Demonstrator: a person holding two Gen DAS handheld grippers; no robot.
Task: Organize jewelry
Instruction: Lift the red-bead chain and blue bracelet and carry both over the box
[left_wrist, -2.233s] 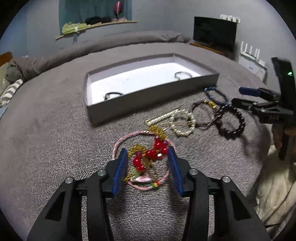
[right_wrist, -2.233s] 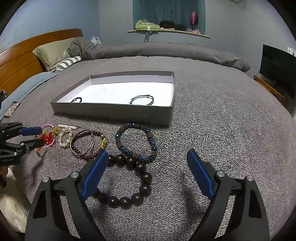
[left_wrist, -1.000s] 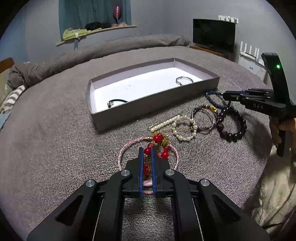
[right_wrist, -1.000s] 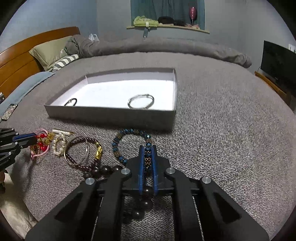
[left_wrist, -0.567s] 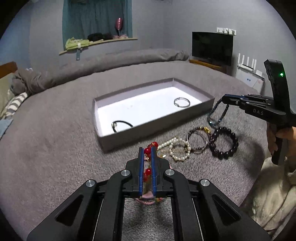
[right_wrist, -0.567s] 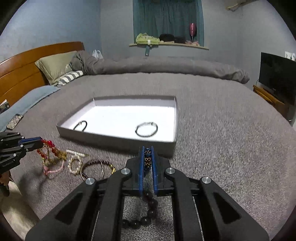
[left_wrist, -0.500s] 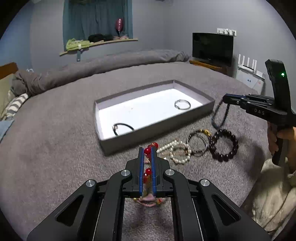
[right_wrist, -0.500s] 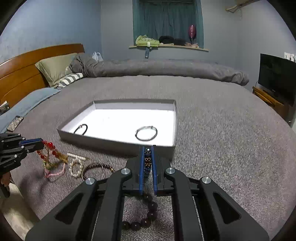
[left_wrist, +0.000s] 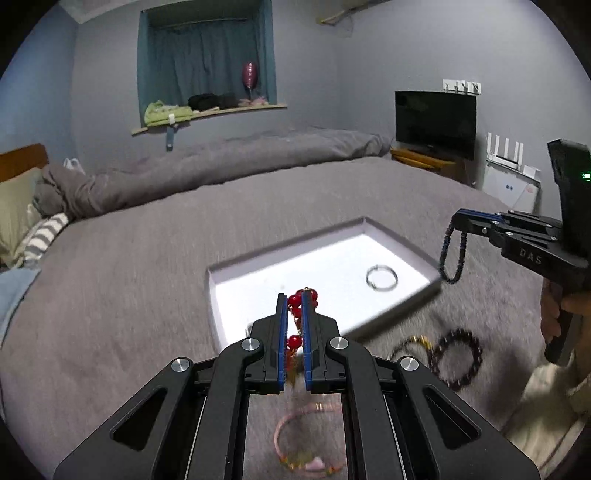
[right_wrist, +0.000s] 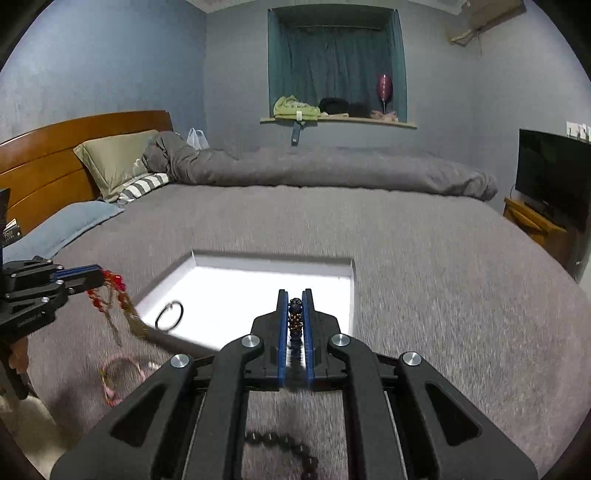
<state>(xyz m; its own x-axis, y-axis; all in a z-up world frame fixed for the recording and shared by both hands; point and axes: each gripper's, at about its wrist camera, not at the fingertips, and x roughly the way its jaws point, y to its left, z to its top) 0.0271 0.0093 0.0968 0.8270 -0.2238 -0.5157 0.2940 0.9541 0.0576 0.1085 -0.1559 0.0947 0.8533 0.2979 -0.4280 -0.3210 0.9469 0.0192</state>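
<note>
My left gripper (left_wrist: 294, 301) is shut on a red-bead and gold chain bracelet (left_wrist: 295, 321), held in the air in front of the grey tray (left_wrist: 236, 266); it also shows in the right wrist view (right_wrist: 110, 291), dangling. My right gripper (right_wrist: 295, 295) is shut on a blue beaded bracelet (right_wrist: 294, 317), which hangs from it in the left wrist view (left_wrist: 452, 254) near the tray's right corner. The tray (right_wrist: 347, 291) holds a silver ring bracelet (left_wrist: 381, 277) and a black one (right_wrist: 170, 314).
On the grey bedspread lie a pink cord bracelet (left_wrist: 295, 439), a dark round-bead bracelet (left_wrist: 458, 358) and a thin brown-gold one (left_wrist: 410, 345). A rolled duvet (right_wrist: 332, 166) and pillows (right_wrist: 114, 158) lie at the back. A TV (left_wrist: 436, 123) stands on the right.
Both grippers have risen and moved toward the tray with their bracelets. The red-bead bracelet has come off the bed, leaving the pink cord bracelet behind.
</note>
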